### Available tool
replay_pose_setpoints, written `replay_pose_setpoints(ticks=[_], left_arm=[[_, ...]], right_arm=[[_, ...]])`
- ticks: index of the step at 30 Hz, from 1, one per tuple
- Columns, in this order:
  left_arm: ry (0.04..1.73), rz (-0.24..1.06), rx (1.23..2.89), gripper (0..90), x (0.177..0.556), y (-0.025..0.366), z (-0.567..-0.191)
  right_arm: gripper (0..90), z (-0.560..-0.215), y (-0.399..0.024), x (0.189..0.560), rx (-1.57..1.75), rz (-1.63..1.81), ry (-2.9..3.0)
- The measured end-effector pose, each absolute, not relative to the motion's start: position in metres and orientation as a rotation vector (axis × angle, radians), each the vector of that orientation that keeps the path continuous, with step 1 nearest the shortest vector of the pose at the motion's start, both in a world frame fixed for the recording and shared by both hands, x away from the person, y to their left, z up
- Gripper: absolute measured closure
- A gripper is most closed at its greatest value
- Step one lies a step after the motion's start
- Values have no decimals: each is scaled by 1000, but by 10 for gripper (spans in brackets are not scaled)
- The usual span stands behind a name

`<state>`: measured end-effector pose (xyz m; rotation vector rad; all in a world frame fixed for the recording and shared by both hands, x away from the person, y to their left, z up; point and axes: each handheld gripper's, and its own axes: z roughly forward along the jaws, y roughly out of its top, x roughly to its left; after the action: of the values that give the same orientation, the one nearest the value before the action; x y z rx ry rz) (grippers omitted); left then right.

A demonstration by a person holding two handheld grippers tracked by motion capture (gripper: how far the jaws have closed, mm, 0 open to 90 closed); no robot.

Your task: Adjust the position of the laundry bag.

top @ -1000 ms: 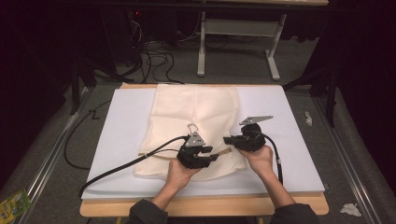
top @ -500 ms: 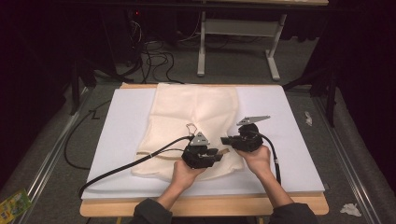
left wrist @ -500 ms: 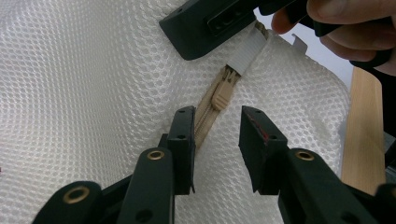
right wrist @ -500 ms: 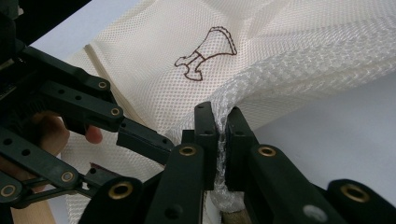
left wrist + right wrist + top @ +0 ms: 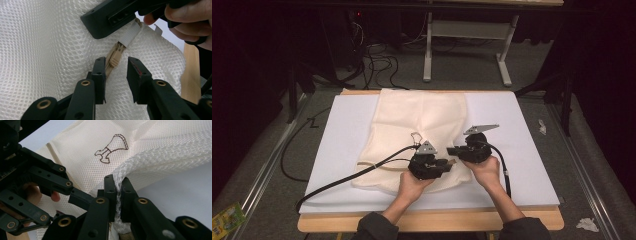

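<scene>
A cream mesh bag (image 5: pixel 422 120) lies flat on the white board. My right gripper (image 5: pixel 118 178) is shut on a bunched fold of the bag's mesh (image 5: pixel 155 157) beside the zipper's end, and shows as a black body (image 5: pixel 472 150) in the high view. My left gripper (image 5: pixel 116 60) faces it, close by. Its jaws have just been closing and stand apart around the tan zipper pull (image 5: pixel 115 56). The pull lies against one jaw only, so they do not grip it. A white ribbed tab (image 5: pixel 130 35) runs from the zipper under the right gripper's jaw.
The white board (image 5: pixel 512 115) rests on a wooden table (image 5: pixel 427 221). A black cable (image 5: pixel 362 170) trails left from the left gripper across the bag. A brown emblem (image 5: pixel 111 148) marks the mesh. Table legs and cords stand on the floor behind, with paper scraps (image 5: pixel 587 224) at the right.
My left gripper has edged slightly to the right, toward the right gripper. The right hand and the bag have stayed where they were.
</scene>
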<state>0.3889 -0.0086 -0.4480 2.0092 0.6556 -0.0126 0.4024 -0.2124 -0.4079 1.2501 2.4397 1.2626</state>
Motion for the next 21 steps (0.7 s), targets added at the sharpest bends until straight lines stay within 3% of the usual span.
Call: replay_pose_setpoints(ticks=[7, 17, 21], left_arm=[[637, 7, 2023, 710, 387, -15, -446], [628, 4, 2042, 857, 387, -16, -446], [620, 1, 2046, 866, 387, -15, -445]], right_arm=[[877, -408, -210, 402, 1238, 1258, 2447], [877, -408, -209, 402, 1229, 1248, 2457], [876, -408, -210, 401, 1227, 1237, 2460]])
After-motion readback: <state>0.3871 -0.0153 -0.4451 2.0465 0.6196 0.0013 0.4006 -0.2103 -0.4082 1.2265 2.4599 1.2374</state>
